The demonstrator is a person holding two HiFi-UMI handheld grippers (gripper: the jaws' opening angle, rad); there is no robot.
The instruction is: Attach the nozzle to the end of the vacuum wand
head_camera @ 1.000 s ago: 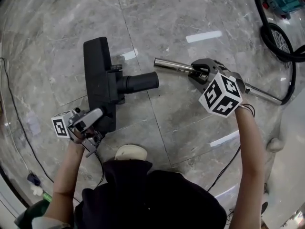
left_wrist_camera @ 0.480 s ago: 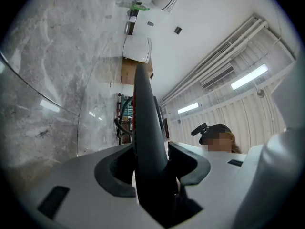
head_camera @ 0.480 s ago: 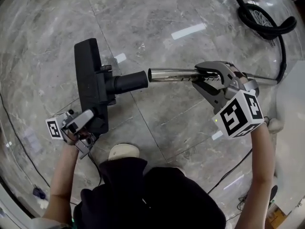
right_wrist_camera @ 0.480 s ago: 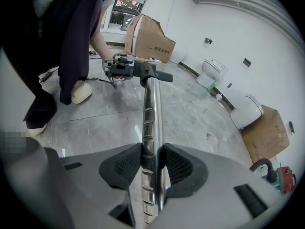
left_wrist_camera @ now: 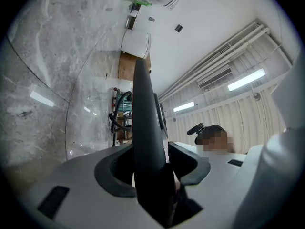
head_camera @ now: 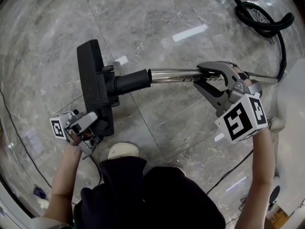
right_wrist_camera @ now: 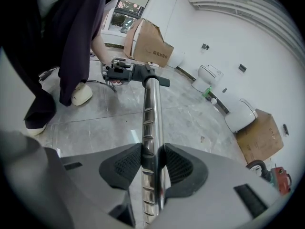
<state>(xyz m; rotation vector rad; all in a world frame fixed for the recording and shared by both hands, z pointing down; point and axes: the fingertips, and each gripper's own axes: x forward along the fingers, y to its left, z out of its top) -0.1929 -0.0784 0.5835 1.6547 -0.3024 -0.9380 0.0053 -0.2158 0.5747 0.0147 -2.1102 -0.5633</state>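
The black floor nozzle lies with its neck tube pointing right. My left gripper is shut on the near end of the nozzle; in the left gripper view the nozzle's black edge stands up between the jaws of the left gripper. My right gripper is shut on the chrome wand, whose left tip meets the mouth of the neck. In the right gripper view the wand runs from the right gripper straight to the nozzle.
A black hose coils on the marble floor at top right. A thin cable trails on the left. The person's shoe is just below the nozzle. Cardboard boxes and white units stand along the wall.
The right gripper has carried the wand up and to the left; its tip, first well apart from the nozzle's neck, now sits at the neck's mouth. The nozzle shifted slightly.
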